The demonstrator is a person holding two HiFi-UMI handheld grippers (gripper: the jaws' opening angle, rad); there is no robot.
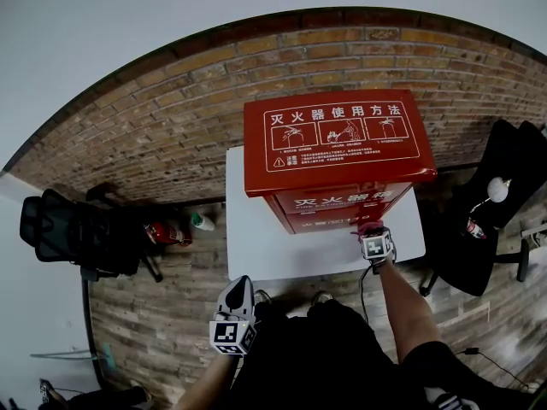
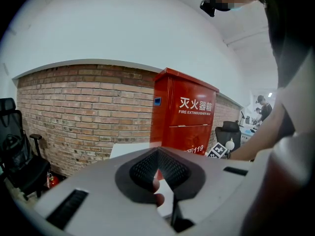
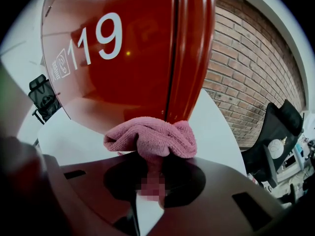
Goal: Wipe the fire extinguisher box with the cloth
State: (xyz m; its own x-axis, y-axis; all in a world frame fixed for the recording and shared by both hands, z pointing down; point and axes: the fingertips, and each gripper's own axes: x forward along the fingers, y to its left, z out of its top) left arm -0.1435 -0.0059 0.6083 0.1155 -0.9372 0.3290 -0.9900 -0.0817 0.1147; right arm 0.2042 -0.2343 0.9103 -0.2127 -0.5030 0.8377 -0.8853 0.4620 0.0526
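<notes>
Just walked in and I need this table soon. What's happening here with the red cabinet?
A person is wiping a red metal fire extinguisher box that stands on a white table. The right gripper is shut on a pink terry cloth and holds it against the bottom of the box's front. The left gripper hangs back near the person's body, fingers together, holding nothing.
</notes>
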